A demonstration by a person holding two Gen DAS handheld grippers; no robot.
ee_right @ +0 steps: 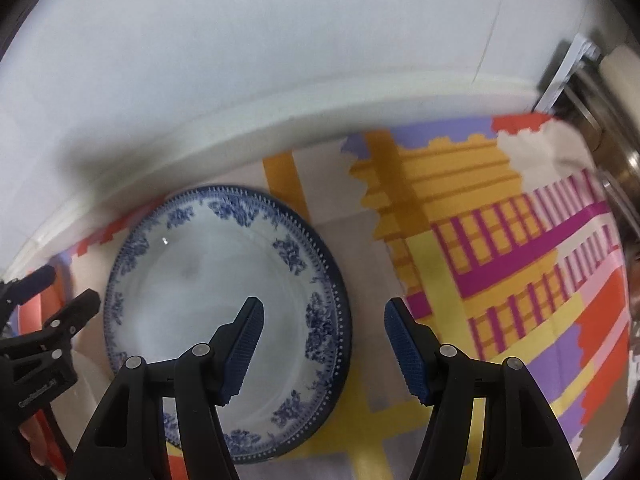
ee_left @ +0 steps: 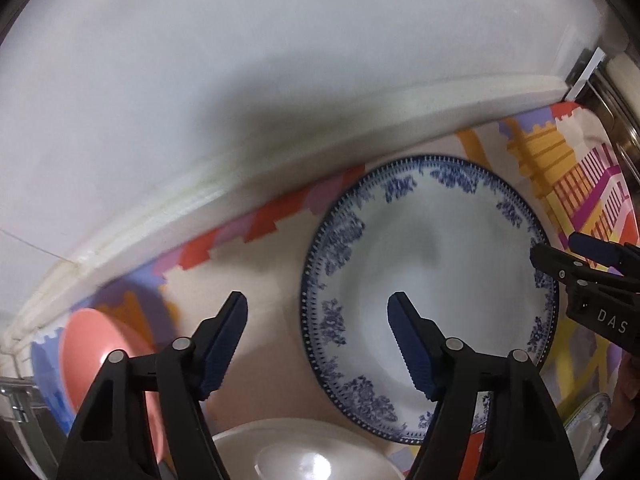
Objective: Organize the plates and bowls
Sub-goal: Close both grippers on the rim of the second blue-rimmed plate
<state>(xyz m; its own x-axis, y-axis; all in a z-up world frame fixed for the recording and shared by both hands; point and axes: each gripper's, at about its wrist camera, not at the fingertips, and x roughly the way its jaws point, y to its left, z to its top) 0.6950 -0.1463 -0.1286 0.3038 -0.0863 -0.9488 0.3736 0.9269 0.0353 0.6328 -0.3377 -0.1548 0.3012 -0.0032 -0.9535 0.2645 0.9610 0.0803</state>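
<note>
Multicoloured tablecloth meets a white wall; both tongs gape empty.

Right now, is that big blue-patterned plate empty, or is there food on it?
Empty. The blue-and-white plate lies flat on the patterned cloth, its white centre bare in both wrist views.

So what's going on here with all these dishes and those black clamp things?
A person is tidying dishes with a hand-held gripper in each hand. Both the left gripper and the right gripper are open and empty, poised over opposite rims of a blue-patterned plate lying on a colourful cloth. A pink bowl and a white bowl sit nearby. Nothing has been picked up yet.
</note>
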